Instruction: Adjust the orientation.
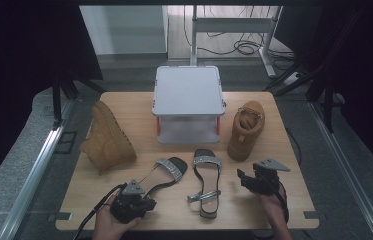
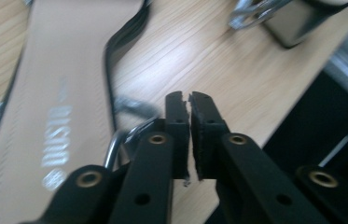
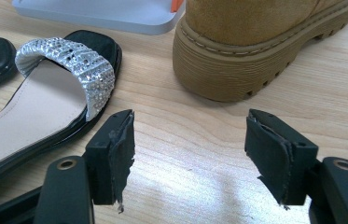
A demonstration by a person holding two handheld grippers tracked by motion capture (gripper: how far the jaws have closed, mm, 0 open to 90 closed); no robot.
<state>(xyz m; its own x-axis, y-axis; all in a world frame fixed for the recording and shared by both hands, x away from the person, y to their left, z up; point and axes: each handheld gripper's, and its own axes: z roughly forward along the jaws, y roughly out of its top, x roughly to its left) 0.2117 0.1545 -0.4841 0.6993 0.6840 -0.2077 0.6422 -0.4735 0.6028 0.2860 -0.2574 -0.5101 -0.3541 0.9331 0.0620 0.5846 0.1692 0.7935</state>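
Plainly, the work in hand concerns the two black sandals with glittery straps lying at the front of the counter (image 1: pixel 269 107). The left sandal (image 1: pixel 166 172) lies at a slant, its heel end just beside the left hand-held gripper (image 1: pixel 141 204), and the right sandal (image 1: pixel 207 182) lies straight, near the middle front, with its silver ankle strap (image 1: pixel 203 196) flopped across the sole. Risk comes first from the thin straps: judging by the left gripper view, the black strap loop (image 2: pixel 111 56) and a metal buckle (image 2: pixel 115 144) sit just beside the jaws, and a pinch that catches only the strap could let the sandal swing, twist or slip free when lifted. A careless sweep could also nudge the sandals against each other, or against the tan boot (image 1: pixel 246 130) near the right sandal's toe. A second tan boot (image 1: pixel 106 140) lies tipped on its side at the left, and a grey lidded box (image 1: pixel 189 92) stands behind. The left hand-held gripper has its jaws nearly pressed together, a sliver of gap between the pads, with nothing pinched in it. The right hand-held gripper (image 3: pixel 188 154) hovers with jaws spread wide over bare wood, holding nothing, close to the boot's sole and the right sandal's sparkly toe band (image 3: pixel 69 60).
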